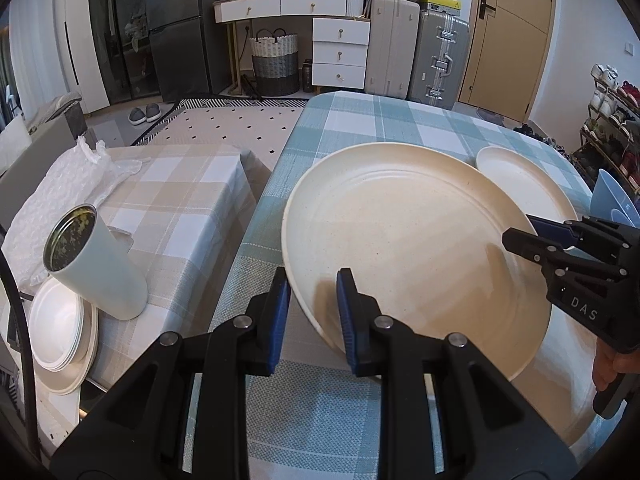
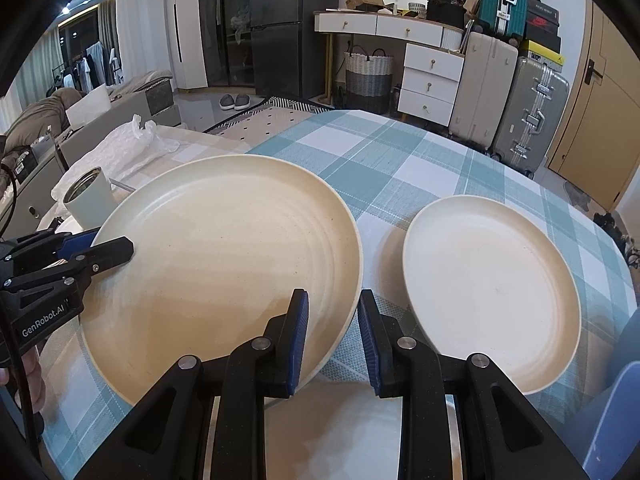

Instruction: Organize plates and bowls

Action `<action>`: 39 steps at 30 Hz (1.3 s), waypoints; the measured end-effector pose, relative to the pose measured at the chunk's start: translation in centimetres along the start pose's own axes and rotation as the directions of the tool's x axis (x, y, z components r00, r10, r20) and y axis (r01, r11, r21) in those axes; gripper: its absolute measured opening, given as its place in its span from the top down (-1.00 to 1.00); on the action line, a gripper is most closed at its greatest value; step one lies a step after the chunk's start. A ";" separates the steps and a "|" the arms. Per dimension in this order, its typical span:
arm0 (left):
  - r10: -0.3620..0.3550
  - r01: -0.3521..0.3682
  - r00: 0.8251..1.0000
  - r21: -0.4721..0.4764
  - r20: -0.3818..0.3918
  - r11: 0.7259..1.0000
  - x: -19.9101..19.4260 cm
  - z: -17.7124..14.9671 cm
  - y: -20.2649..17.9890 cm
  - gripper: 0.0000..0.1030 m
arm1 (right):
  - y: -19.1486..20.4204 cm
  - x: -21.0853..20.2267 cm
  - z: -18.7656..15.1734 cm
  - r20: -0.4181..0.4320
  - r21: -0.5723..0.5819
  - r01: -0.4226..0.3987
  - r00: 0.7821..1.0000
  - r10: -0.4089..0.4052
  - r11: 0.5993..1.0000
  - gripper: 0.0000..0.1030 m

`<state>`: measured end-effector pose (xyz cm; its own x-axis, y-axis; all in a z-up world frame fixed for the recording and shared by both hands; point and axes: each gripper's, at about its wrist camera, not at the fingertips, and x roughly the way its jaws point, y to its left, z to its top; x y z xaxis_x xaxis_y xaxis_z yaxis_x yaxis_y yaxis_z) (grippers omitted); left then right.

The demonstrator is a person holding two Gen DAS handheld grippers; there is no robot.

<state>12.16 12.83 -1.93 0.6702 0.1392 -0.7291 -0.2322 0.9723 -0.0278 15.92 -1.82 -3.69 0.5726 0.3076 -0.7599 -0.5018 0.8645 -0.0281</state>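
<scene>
Blue-and-white checked cloth covers the bench (image 2: 400, 168), and behind it, along the top of both frames, stand a white dresser (image 1: 340, 52), a woven basket (image 1: 275, 60) and several suitcases (image 2: 532, 116).

A large cream plate (image 1: 400, 248) fills the middle of the left wrist view. It sits tilted, its lower right edge raised off the cloth. The left gripper (image 1: 314, 292), at the bottom centre of that frame, is nearly closed, with the plate's near-left rim clamped between its blue pads. The right gripper (image 2: 334, 320), at the bottom centre of its own view, grips the opposite rim of the same plate, one finger over the plate's inside and the other outside the rim; its jaws are likewise nearly closed on it. Each gripper also shows in the other's frame, at the edge, biting the plate's rim.

A smaller cream plate (image 2: 492, 304) lies flat on the cloth at the right of the right wrist view, just beside the large one and apart from it.

At the lower left of the left wrist view, a second surface with a beige checked cloth (image 1: 180, 208) carries a stack of white plates (image 1: 60, 332), a pale cup (image 1: 96, 260) leaning over them, and crumpled bubble wrap (image 1: 60, 192).
</scene>
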 end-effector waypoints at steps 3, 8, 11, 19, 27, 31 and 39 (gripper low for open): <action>-0.005 0.005 1.000 0.009 0.013 1.000 -0.9 -0.1 -0.5 0.60 | -0.1 -1.1 -0.3 0.018 0.000 0.013 1.000 -0.013 1.000 0.50; -0.017 0.017 0.999 0.021 0.030 1.000 -2.4 -0.3 -1.4 0.60 | -0.6 -2.9 -0.8 0.037 0.015 0.023 0.999 -0.023 1.000 0.50; -0.025 0.024 0.999 0.029 0.039 0.999 -3.1 -0.4 -2.0 0.60 | -0.8 -3.9 -1.2 0.045 0.024 0.029 0.999 -0.030 0.999 0.50; -0.044 0.041 0.997 0.050 0.059 0.998 -5.3 -0.9 -3.5 0.60 | -1.3 -6.5 -2.3 0.070 0.043 0.049 0.996 -0.052 0.998 0.50; -0.062 0.056 0.995 0.078 0.074 0.995 -7.4 -1.5 -5.1 0.60 | -1.6 -9.1 -3.3 0.089 0.070 0.069 0.993 -0.075 0.995 0.50; -0.072 0.064 0.994 0.091 0.083 0.994 -8.5 -2.0 -5.9 0.60 | -1.9 -10.4 -3.9 0.099 0.083 0.080 0.991 -0.088 0.993 0.50; -0.089 0.077 0.991 0.119 0.098 0.990 -10.8 -3.0 -7.5 0.60 | -2.0 -13.0 -5.4 0.113 0.097 0.101 0.987 -0.112 0.990 0.50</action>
<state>4.56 3.42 4.13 0.7539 0.0696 -0.6534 -0.0942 0.9955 -0.0027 5.94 -9.67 2.70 0.6949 0.2517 -0.6736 -0.3762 0.9256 -0.0422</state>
